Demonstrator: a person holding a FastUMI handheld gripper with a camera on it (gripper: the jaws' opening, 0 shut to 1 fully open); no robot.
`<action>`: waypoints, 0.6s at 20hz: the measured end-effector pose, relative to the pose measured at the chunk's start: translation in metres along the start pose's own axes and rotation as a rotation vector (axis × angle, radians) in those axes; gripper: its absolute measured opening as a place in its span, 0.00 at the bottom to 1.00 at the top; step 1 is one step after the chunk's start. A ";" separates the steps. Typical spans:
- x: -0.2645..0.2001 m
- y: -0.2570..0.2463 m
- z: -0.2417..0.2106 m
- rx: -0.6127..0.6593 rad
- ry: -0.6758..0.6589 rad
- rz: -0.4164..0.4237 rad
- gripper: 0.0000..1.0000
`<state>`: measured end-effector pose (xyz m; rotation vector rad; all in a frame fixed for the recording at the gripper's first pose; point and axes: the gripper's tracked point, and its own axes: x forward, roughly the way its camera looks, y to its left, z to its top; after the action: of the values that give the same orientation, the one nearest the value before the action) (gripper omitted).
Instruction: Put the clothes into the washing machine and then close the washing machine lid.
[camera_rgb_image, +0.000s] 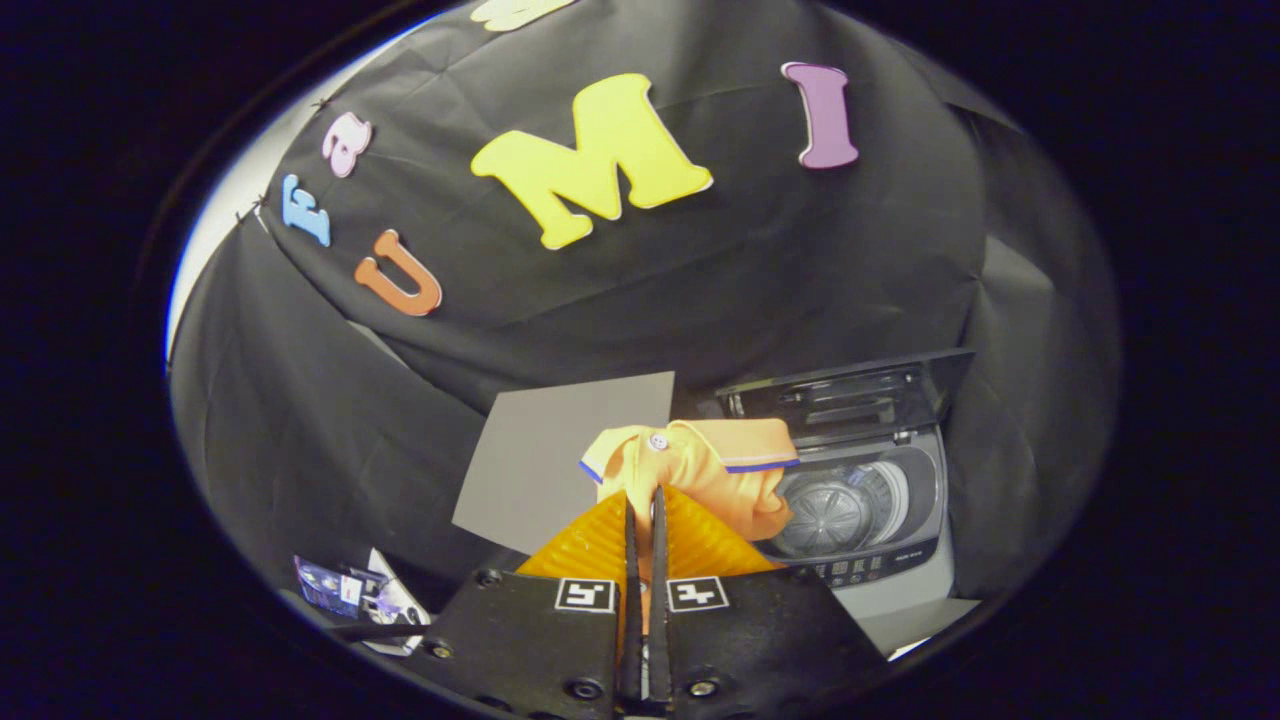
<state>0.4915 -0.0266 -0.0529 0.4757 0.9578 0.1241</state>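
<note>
My gripper (645, 500) is shut on an orange polo shirt (715, 470) with blue-trimmed collar and a white button, which bunches up just ahead of the orange fingers (590, 545). The shirt hangs in the air. Beyond it and to the right stands a grey top-loading washing machine (890, 560). Its dark lid (850, 390) is raised upright at the back, and the steel drum (840, 510) lies open below. The shirt covers the drum's left edge.
A grey flat board (545, 450) lies to the left of the machine, behind the shirt. Some printed packets or papers (355, 590) lie on the floor left of my fingers. Black cloth walls close in on all sides.
</note>
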 end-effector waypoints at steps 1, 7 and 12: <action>-0.002 -0.006 0.001 0.010 -0.007 -0.001 0.06; -0.004 -0.043 0.008 0.069 -0.033 -0.029 0.06; -0.005 -0.072 0.009 0.093 -0.030 -0.056 0.06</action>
<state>0.4888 -0.0950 -0.0764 0.5343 0.9497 0.0220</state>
